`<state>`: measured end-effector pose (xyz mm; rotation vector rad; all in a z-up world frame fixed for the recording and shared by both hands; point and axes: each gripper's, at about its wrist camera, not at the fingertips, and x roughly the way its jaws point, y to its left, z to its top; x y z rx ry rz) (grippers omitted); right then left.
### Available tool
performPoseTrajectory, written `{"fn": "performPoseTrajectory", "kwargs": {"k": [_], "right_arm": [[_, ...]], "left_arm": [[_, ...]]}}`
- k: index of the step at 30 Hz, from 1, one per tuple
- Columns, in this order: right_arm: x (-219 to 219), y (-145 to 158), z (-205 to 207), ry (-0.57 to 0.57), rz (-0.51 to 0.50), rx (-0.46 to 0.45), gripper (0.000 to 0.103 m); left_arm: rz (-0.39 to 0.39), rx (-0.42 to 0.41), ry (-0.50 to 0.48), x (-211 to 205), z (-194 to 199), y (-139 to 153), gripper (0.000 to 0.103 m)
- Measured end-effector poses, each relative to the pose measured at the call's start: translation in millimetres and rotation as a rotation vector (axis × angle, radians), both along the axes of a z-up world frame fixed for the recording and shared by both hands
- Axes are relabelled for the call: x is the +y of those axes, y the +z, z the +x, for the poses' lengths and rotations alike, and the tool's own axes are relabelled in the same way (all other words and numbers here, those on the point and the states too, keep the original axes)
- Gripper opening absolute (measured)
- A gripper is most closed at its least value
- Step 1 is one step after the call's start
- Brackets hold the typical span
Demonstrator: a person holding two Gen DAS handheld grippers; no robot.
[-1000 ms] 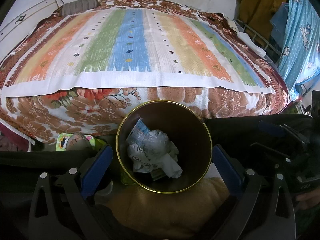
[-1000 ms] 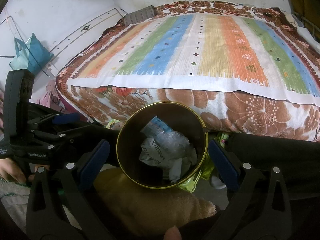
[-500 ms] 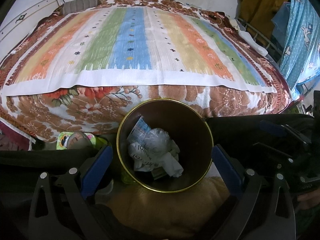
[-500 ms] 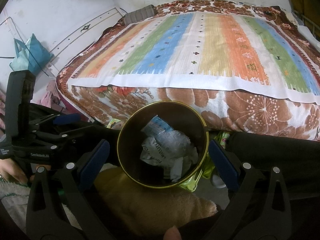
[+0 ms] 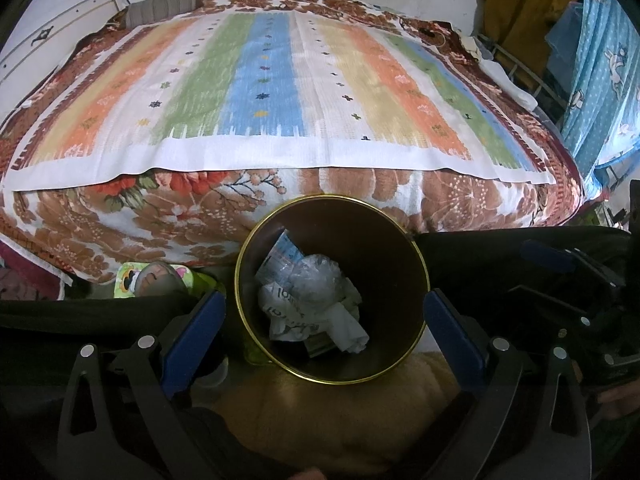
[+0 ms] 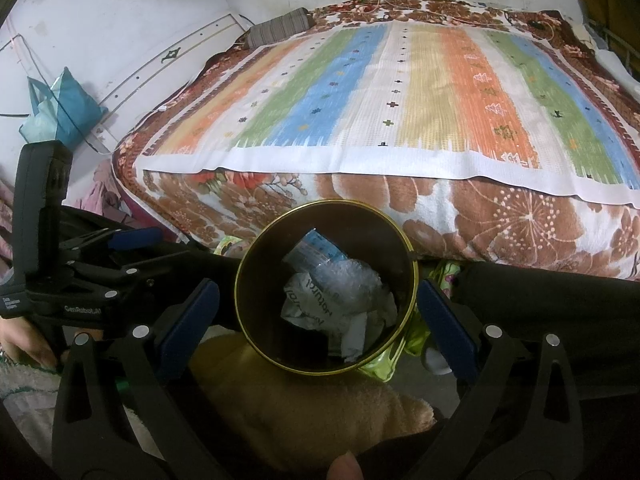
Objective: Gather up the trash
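Note:
A round dark bin with a gold rim (image 5: pixel 240 264) stands on the floor in front of the bed; it also shows in the right wrist view (image 6: pixel 412 264). Inside lie crumpled white paper (image 5: pixel 344 320), a clear plastic wrapper (image 5: pixel 316 276) and a blue-labelled packet (image 5: pixel 284 248). My left gripper (image 5: pixel 324 320) is open, its blue pads either side of the bin, above it. My right gripper (image 6: pixel 318 312) is open too, also straddling the bin from above. Both are empty. The left gripper's body (image 6: pixel 60 280) shows at the left of the right wrist view.
A bed with a striped cloth (image 5: pixel 280 92) over a brown floral blanket (image 5: pixel 120 216) fills the far side. A tan furry cushion (image 6: pixel 288 400) lies just before the bin. Green wrappers (image 5: pixel 132 280) lie at the bed's foot. Blue curtain (image 5: pixel 600 60) hangs right.
Both grippers have drifted very slightly; the bin and its contents stay where they were. Both stay open.

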<state>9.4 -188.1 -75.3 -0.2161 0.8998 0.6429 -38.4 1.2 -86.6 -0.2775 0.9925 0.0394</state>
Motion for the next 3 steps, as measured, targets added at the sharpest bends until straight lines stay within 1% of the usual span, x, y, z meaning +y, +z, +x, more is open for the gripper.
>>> {"fn": "performPoseTrajectory", "kwargs": {"k": [3], "right_arm": [[0.2,-0.2,-0.5,0.000,0.000,0.001,0.094]], "left_arm": [[0.000,0.009,0.009,2.8,0.1,-2.2,0.097]]}}
